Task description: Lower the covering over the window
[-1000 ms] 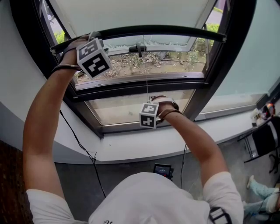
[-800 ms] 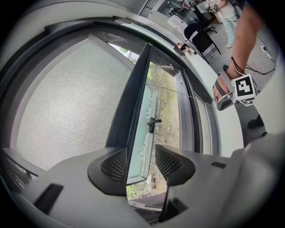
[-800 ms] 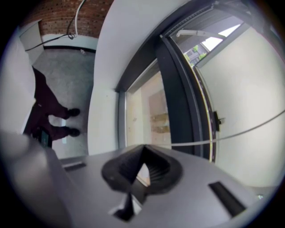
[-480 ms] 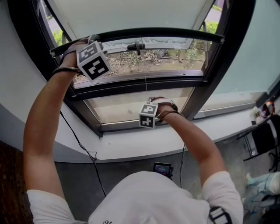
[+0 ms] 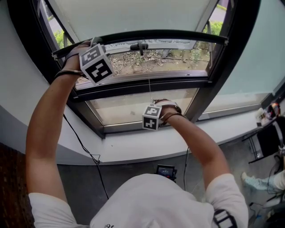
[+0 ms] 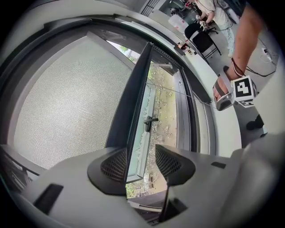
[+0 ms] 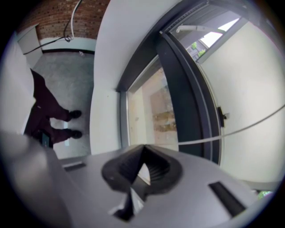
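The blind [image 5: 133, 13] hangs partway down, its dark bottom bar [image 5: 156, 34] lying crosswise. The left tool [image 6: 140, 165] straddles the bar's left end, jaws apart. Below, the right tool [image 7: 141, 171] is clamped on the pull cord [image 7: 231, 132], which runs up to the bar's middle.

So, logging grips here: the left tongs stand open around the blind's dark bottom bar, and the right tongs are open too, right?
Not quite: the right tongs are shut, as the right gripper view shows. The left tongs do stand open around the blind's dark bottom bar.
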A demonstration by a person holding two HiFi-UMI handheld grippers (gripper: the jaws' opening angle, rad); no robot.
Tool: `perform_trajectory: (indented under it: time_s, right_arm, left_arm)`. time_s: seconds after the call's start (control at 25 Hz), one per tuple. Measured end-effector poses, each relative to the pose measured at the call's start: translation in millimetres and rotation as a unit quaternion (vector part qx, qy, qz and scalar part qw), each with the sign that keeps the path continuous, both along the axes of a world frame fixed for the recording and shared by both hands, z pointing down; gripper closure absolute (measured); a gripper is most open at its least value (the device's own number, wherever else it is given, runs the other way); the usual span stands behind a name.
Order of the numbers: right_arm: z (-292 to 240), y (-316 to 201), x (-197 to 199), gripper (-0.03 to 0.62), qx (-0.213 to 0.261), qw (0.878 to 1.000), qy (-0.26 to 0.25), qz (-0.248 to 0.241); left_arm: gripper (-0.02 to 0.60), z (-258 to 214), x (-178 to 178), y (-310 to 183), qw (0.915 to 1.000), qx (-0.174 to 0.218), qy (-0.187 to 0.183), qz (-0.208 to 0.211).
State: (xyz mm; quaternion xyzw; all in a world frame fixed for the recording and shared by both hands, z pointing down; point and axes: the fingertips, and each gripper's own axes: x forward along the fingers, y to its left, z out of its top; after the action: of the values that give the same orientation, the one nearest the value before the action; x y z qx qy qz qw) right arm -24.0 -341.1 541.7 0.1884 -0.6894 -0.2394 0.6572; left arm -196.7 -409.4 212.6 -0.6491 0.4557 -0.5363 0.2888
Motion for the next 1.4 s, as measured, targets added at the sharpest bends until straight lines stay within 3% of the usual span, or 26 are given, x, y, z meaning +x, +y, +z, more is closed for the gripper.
perform_trajectory:
  time_s: [0.52, 0.84, 1.4]
  right_arm:
    - [13, 1, 2, 0.572, -0.015, 1.000, 0.005, 0.008]
    - [49, 14, 14, 0.572, -0.045, 0.998, 0.038, 0.006]
    - [70, 25, 0, 0.572, -0.052, 0.998, -0.010, 0.027]
  left_arm:
    - [0.377, 12, 1, 1, 0.9999, -0.010, 0.002, -0.004]
    - [0.377, 52, 3, 3, 0.9991, -0.042, 0.003, -0.005]
    - [0.377, 76, 3, 3, 0.9985, -0.054, 0.005, -0.012]
